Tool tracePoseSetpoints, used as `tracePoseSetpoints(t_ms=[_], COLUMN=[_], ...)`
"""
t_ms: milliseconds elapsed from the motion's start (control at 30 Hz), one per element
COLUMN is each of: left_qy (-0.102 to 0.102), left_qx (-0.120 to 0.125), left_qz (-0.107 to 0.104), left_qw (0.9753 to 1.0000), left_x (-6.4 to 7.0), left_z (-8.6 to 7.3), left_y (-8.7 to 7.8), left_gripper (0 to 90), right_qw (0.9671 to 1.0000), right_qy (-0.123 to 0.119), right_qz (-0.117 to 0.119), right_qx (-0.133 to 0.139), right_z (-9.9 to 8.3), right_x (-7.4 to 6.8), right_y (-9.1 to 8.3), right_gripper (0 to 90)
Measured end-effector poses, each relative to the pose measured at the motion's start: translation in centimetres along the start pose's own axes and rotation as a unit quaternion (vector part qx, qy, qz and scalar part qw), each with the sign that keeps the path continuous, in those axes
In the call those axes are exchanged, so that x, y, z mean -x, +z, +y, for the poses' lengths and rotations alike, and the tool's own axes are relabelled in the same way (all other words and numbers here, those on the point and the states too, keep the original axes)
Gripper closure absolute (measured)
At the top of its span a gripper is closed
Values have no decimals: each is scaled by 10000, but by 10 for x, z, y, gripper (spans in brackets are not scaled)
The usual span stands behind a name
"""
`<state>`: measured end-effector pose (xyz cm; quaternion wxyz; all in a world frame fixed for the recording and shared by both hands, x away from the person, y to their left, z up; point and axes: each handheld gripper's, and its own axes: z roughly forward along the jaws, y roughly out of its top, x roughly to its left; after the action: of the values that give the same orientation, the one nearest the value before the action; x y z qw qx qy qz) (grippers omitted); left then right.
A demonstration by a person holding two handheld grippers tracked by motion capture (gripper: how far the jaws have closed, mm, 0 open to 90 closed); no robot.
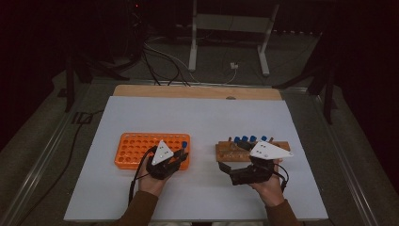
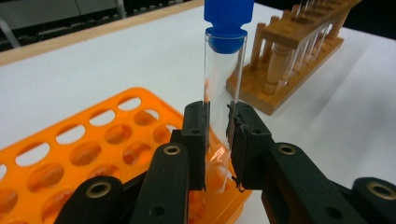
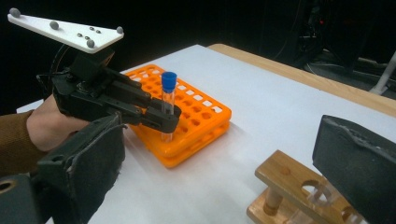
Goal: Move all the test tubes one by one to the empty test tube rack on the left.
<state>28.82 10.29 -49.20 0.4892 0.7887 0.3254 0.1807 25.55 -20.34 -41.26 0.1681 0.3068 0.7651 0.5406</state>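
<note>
Your left tongs (image 2: 218, 140) grip the blue-capped tube (image 2: 223, 88) upright, its foot in a near-right corner hole of the orange rack (image 2: 93, 140). Your right tongs (image 3: 210, 177) gape wide over the wooden rack (image 3: 285, 186), holding nothing. The tube's long axis runs vertical, so travel is straight down.

Counted: two racks, one orange (image 1: 134, 148) at 9 o'clock, one wooden (image 1: 231, 150) at 3; five blue-capped tubes (image 1: 184, 143); two grippers (image 1: 180, 155).
</note>
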Motion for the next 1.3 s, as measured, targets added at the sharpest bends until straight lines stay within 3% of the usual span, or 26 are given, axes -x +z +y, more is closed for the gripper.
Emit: tracePoseSetpoints(t_ms=[433,967,1300], left_qy=[87,132,51], left_qx=[-337,-175,-181], left_qz=[89,268,196], left_qw=[9994,9994,9996], left_x=[4,10,8], left_z=[-6,-12,-12], left_y=[3,1,0], left_gripper=[781,782,773], right_qw=[9999,9993,9991], right_qy=[69,143,169], right_qz=[-116,-263,-315], right_qx=[-74,-224,-220], right_z=[-11,-25,-27], right_x=[7,14,17], right_y=[-10,-15,-15], right_gripper=[25,25,25])
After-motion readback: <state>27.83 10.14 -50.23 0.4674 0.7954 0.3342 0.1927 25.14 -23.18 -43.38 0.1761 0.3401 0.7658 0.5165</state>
